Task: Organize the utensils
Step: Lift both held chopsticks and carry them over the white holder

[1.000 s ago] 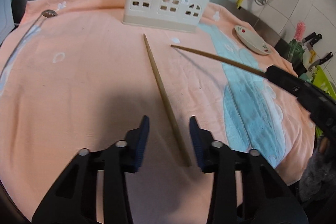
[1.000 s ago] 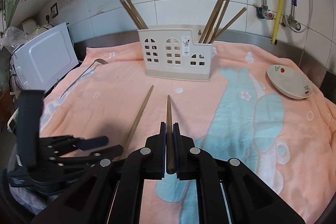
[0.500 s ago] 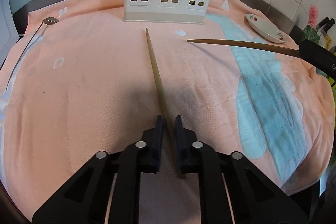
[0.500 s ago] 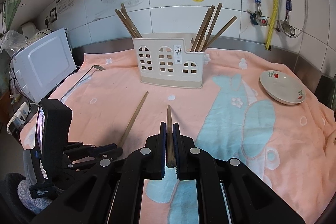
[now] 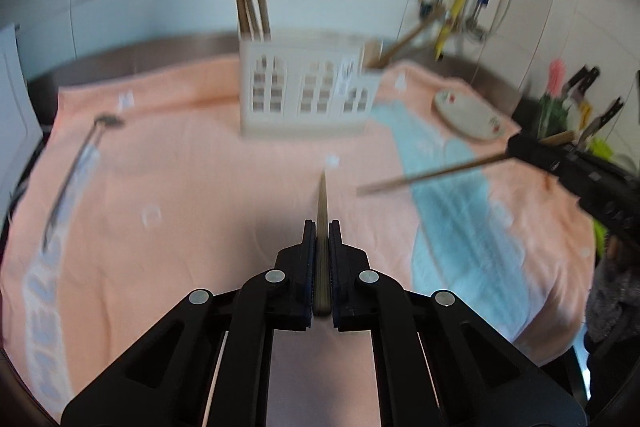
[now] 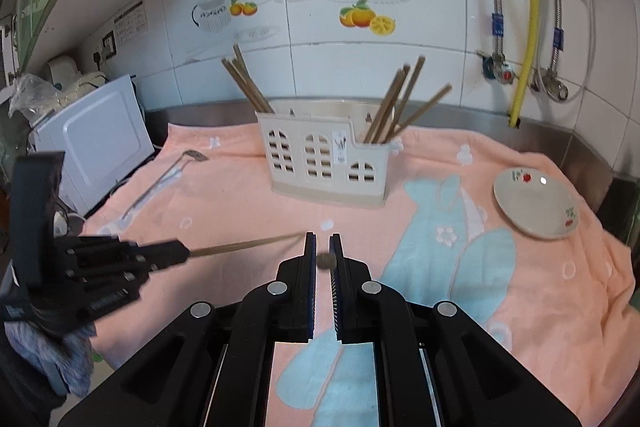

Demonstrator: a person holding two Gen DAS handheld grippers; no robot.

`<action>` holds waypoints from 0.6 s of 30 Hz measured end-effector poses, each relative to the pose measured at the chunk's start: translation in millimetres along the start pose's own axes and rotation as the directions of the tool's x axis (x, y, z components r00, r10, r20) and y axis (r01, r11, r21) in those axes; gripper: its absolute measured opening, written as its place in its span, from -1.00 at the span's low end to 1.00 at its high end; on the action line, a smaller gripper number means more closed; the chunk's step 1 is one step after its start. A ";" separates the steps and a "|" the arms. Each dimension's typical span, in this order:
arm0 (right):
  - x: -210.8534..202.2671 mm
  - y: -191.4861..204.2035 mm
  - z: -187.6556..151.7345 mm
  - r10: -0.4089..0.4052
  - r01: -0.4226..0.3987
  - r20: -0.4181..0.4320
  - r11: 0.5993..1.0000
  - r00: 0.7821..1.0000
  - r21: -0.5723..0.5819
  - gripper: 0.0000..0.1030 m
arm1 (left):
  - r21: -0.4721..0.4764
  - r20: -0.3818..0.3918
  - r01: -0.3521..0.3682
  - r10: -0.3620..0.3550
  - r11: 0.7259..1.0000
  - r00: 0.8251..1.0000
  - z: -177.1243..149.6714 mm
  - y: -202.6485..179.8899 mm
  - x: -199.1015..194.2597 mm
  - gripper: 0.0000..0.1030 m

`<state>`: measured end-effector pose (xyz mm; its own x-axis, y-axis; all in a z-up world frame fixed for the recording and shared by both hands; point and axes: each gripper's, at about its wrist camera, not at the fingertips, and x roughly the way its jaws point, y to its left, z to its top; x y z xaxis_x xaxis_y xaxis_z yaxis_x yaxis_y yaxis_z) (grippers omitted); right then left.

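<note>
My left gripper (image 5: 322, 227) is shut on a wooden chopstick (image 5: 322, 199), held above the towel with its tip aimed at the cream utensil holder (image 5: 308, 95). In the right wrist view the same left gripper (image 6: 182, 251) shows at the left, its chopstick (image 6: 244, 246) reaching toward the centre. My right gripper (image 6: 322, 239) is shut on a second chopstick (image 6: 326, 261), seen end-on between the pads. The left wrist view shows that right gripper (image 5: 516, 147) with its chopstick (image 5: 432, 175) slanting down-left. The holder (image 6: 328, 163) has several chopsticks standing in its end compartments.
A peach and blue towel (image 6: 224, 195) covers the steel counter. A long metal ladle (image 6: 168, 175) lies at the left and a small white dish (image 6: 536, 203) at the right. A white appliance (image 6: 96, 131) stands far left; pipes (image 6: 528, 27) run down the tiled wall.
My left gripper shut on the chopstick that lay on the towel and lifted it off. The right gripper rose with its chopstick, which now points straight ahead.
</note>
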<state>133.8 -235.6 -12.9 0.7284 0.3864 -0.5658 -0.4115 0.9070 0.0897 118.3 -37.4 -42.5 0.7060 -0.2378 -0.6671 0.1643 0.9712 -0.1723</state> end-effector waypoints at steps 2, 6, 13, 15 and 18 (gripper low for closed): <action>-2.1 -1.6 13.4 0.018 -0.018 -0.002 1.000 1.000 -0.004 -0.87 | 0.006 0.026 0.006 -0.006 1.000 1.000 16.5 2.6 -7.2 -0.90; -6.0 -4.1 39.4 0.046 -0.046 -0.008 0.999 0.999 -0.012 -0.87 | 0.021 0.049 0.012 -0.013 1.000 0.999 42.4 4.5 -11.8 -0.90; -9.5 -11.0 82.4 0.065 -0.065 -0.007 0.997 0.998 -0.031 -0.87 | 0.052 0.077 0.025 -0.029 0.998 0.997 86.1 2.6 -17.0 -0.90; -10.3 -14.3 94.5 0.075 -0.075 -0.003 0.997 0.997 -0.028 -0.87 | 0.068 0.093 0.025 -0.031 0.997 0.995 101.7 -1.3 -20.5 -0.90; -14.5 -19.9 113.3 0.072 -0.071 0.019 0.997 0.997 -0.024 -0.87 | 0.097 0.134 0.017 -0.030 0.995 0.991 125.2 -8.6 -28.9 -0.90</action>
<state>193.5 -240.3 86.4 0.7075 0.4537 -0.5419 -0.4755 0.8728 0.1099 182.8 -37.4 69.0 0.7868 -0.2630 -0.5584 0.2423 0.9637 -0.1125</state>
